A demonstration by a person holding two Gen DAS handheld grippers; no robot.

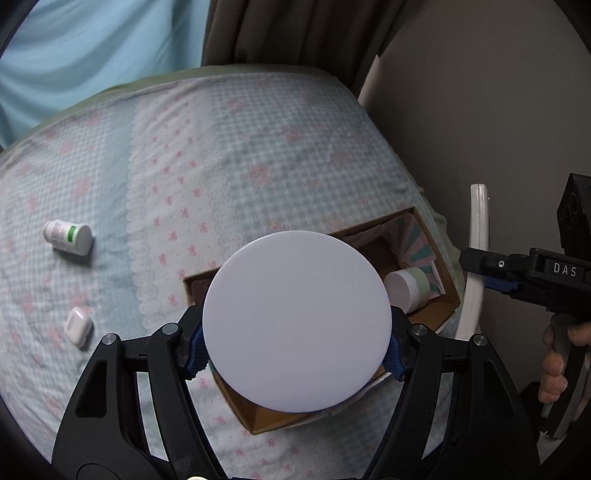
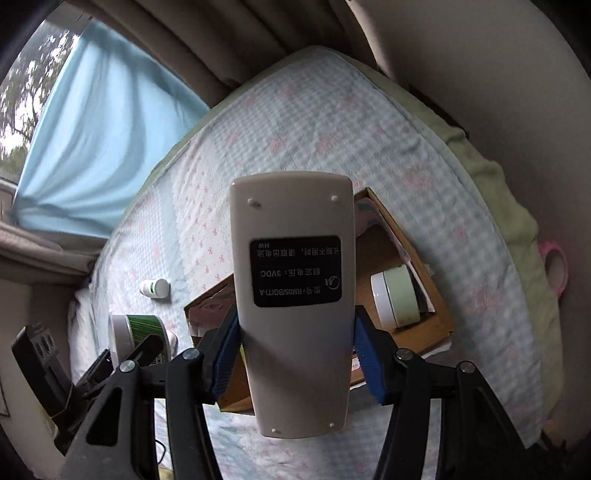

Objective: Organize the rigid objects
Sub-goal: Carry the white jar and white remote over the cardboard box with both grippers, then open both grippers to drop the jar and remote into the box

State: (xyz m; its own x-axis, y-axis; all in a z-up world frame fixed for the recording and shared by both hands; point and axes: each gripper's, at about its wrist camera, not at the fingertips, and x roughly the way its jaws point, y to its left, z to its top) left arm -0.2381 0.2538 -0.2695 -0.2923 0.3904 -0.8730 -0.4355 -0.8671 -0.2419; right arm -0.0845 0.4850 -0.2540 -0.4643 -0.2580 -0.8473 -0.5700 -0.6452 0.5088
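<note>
My left gripper point(image 1: 295, 350) is shut on a jar with a round white lid point(image 1: 295, 321) and holds it over the open cardboard box point(image 1: 443, 310). In the right wrist view that jar point(image 2: 142, 330) shows green sides. My right gripper point(image 2: 295, 354) is shut on a white remote control point(image 2: 293, 295), back side up, above the same box point(image 2: 417, 332). A pale green jar with a white lid point(image 1: 408, 288) lies on its side in the box point(image 2: 395, 297). A small white bottle with a green band point(image 1: 68, 236) and a white earbud case point(image 1: 77, 326) lie on the bed.
The bed has a blue-checked, pink-flowered sheet point(image 1: 240, 155). A wall point(image 1: 480, 110) runs along its right side, with curtains point(image 1: 295, 33) behind. The remote's edge point(image 1: 476, 258) and right gripper show at the right of the left wrist view. A pink object point(image 2: 554, 269) sits beyond the bed edge.
</note>
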